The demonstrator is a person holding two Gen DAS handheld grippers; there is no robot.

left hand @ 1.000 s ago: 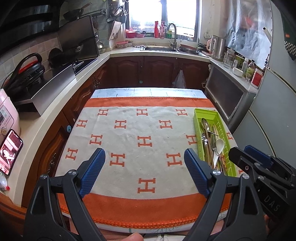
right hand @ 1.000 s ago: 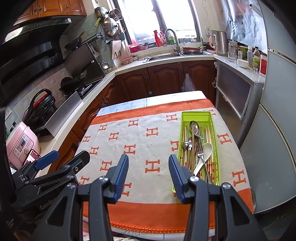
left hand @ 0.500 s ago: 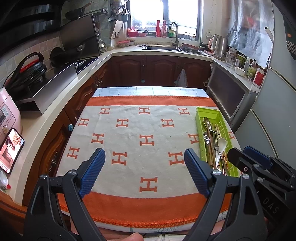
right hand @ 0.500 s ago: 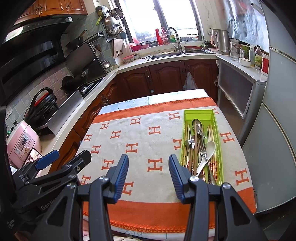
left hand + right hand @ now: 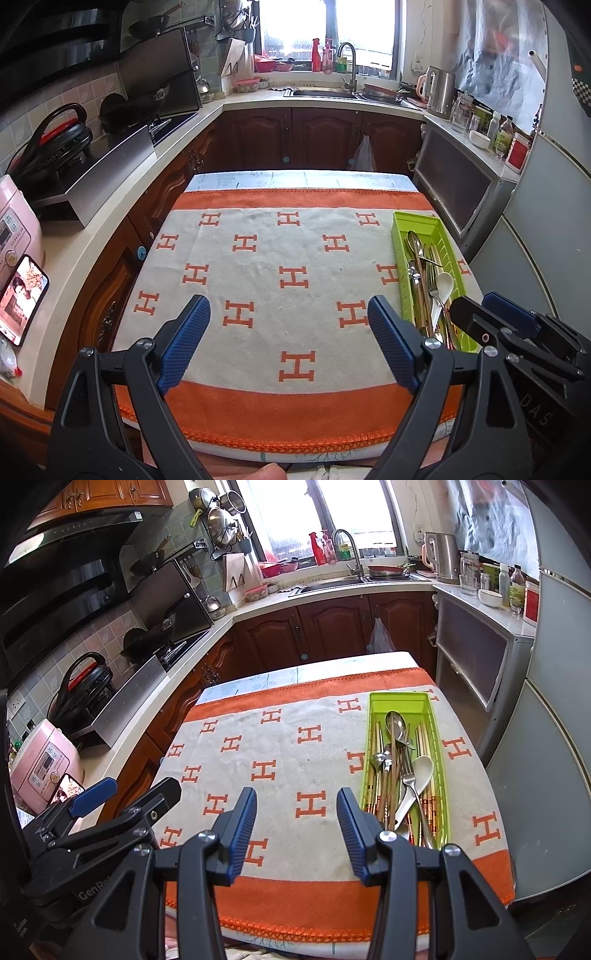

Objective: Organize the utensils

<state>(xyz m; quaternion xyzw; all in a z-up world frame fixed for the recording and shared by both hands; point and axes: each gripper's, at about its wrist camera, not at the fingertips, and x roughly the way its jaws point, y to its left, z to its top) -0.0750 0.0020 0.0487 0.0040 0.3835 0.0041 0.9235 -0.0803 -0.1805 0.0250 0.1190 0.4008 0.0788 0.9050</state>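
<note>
Over the near edge of the table, the left gripper point(image 5: 289, 345) hung with its blue pads spread wide and nothing between them, exactly as it had a second before. Beside it the right gripper point(image 5: 296, 832) kept its narrower gap, jaws parted and empty too, hovering above the orange border of the cloth point(image 5: 280, 775). Both views had crept forward a touch since the earlier frames, the H-patterned cloth point(image 5: 266, 258) sitting slightly lower in the picture, and that was about all that changed. Out past the right gripper's right finger, the green tray point(image 5: 400, 701) lay along the table's right side, unmoved, holding the utensils point(image 5: 400, 771): a metal spoon point(image 5: 396, 722), a fork, a white spoon point(image 5: 421, 770) and chopsticks piled lengthwise. From the left view the green tray point(image 5: 413, 221) sat just right of the right-hand pad.
</note>
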